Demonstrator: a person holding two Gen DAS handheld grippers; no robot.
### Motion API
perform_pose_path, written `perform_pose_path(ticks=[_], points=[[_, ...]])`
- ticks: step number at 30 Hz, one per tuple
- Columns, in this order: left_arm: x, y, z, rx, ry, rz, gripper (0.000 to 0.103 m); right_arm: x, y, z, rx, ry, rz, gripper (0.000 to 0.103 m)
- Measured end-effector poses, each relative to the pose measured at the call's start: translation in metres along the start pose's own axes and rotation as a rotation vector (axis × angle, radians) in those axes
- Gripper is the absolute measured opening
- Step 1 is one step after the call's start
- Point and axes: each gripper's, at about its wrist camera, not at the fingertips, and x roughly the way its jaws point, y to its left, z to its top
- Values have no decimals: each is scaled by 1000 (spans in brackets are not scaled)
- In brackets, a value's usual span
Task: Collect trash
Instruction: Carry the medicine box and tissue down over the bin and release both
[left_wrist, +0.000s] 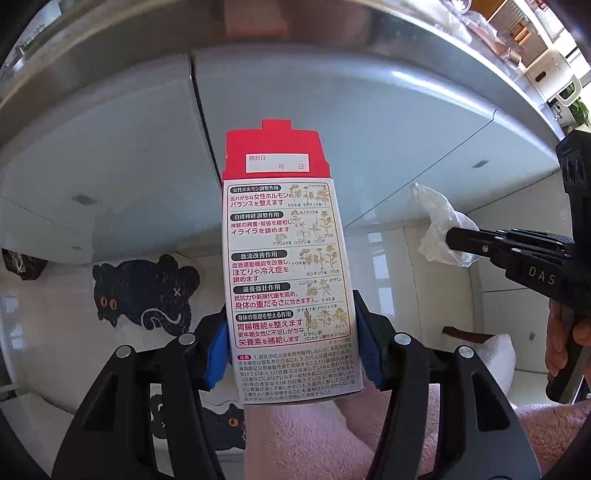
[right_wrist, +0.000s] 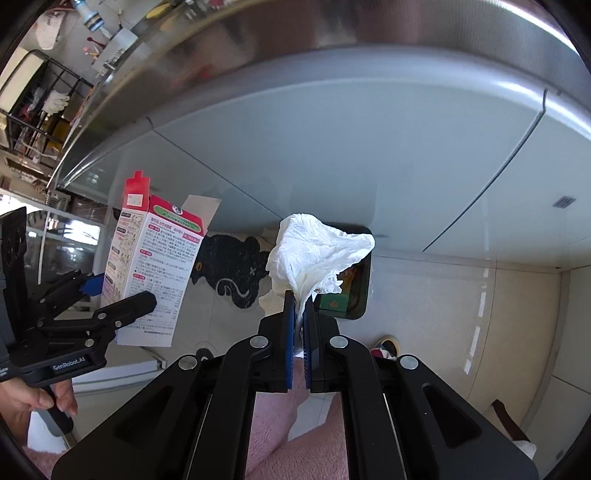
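Note:
My left gripper (left_wrist: 291, 325) is shut on a red-and-white carton (left_wrist: 288, 266) covered in Japanese print, its blue pads (left_wrist: 218, 354) pressing both sides and its top flap standing open. My right gripper (right_wrist: 300, 299) is shut on a crumpled white tissue (right_wrist: 317, 247) that fans out above the fingertips. From the right wrist view the carton (right_wrist: 155, 266) and left gripper (right_wrist: 122, 291) hang at the left. From the left wrist view the tissue (left_wrist: 439, 229) and right gripper (left_wrist: 452, 238) hang at the right. Both point steeply down over the floor. A dark open bin (right_wrist: 364, 291) lies just beyond the tissue.
Grey cabinet doors (left_wrist: 332, 129) under a steel counter edge (right_wrist: 332, 44) fill the upper view. A black cat-shaped mat (right_wrist: 236, 273) lies on the pale tiled floor left of the bin. Pink fleece legs (left_wrist: 314, 435) and a hand (right_wrist: 37, 398) show at the bottom.

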Motion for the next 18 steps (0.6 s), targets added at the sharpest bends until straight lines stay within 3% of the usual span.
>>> perform_pose_path(ticks=[11, 18], points=[[101, 24, 9, -14, 94, -35, 55, 99, -26, 8, 89, 106, -21, 5], [153, 27, 21, -12, 144, -52, 56, 138, -39, 16, 121, 162, -38, 5]])
